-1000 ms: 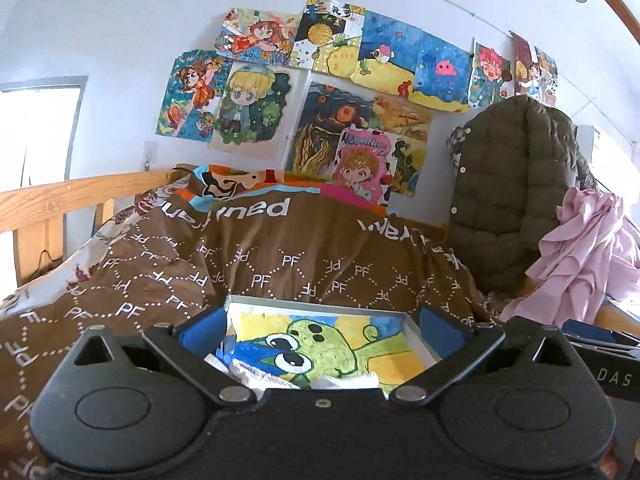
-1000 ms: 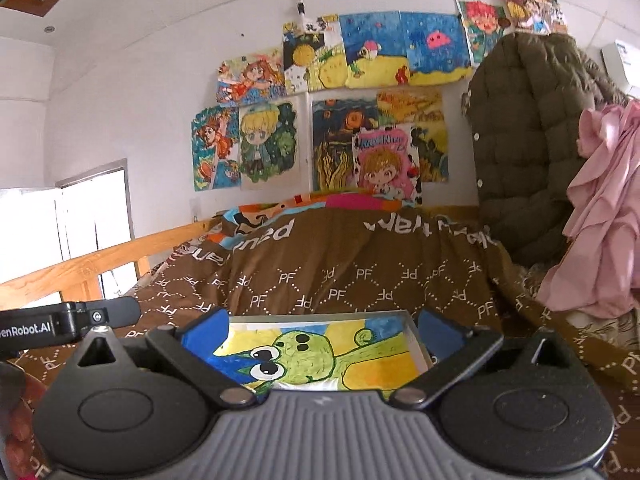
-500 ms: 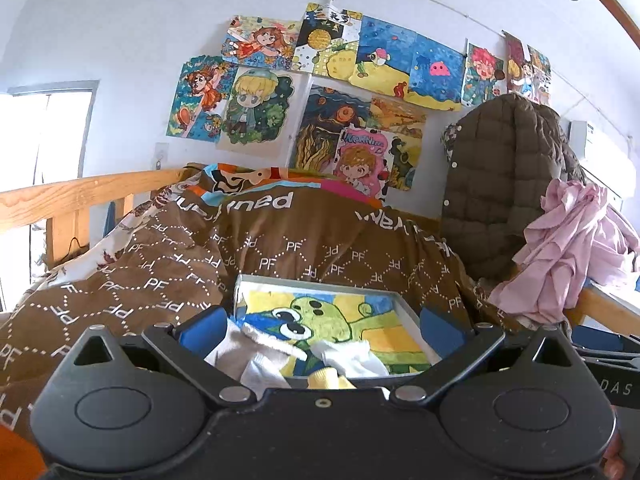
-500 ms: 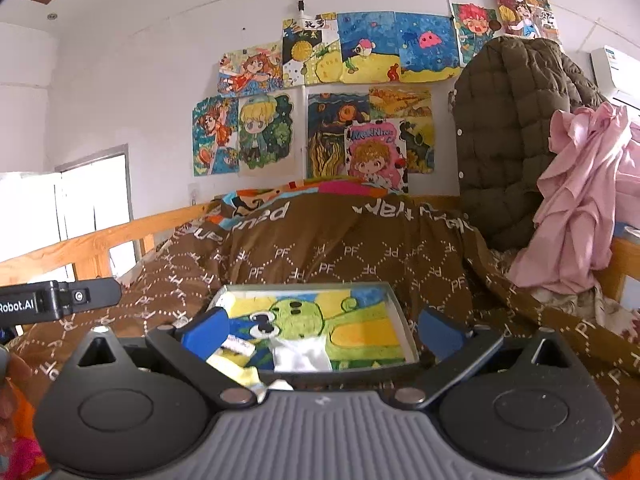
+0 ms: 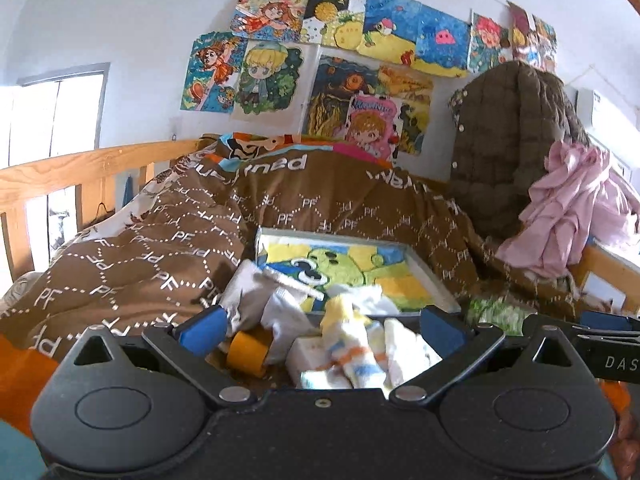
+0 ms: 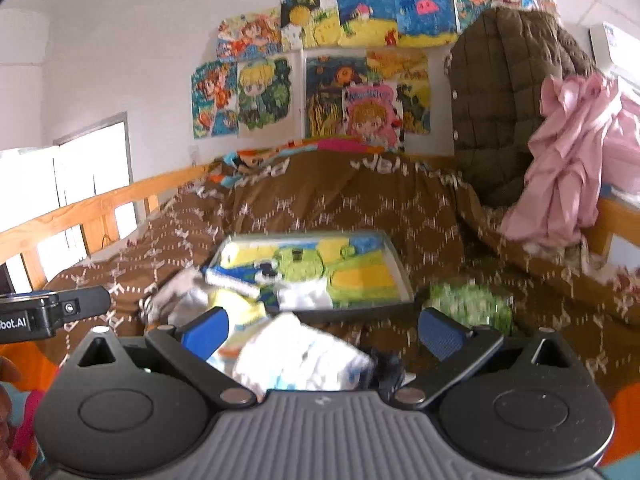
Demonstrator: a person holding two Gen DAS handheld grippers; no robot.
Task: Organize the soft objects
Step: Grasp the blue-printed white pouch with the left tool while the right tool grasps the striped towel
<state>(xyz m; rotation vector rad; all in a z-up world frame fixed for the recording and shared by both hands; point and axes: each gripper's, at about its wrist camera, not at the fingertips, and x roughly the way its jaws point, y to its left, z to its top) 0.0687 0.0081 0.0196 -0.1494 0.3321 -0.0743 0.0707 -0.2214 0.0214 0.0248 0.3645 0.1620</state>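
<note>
Left wrist view: our left tongs [image 5: 320,326] spread over the socks [image 5: 352,344] heaped at the tray's [image 5: 430,276] near edge on the bed. Right tongs [image 6: 322,330] spread too; blur smears the white bundle [image 6: 296,356] between them.

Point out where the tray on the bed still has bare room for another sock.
The tray is free along its far and right part, between the far rim and the white sock lying mid-tray. Its near-left corner is crowded: grey socks drape over the rim, and striped socks pile just before it.
</note>
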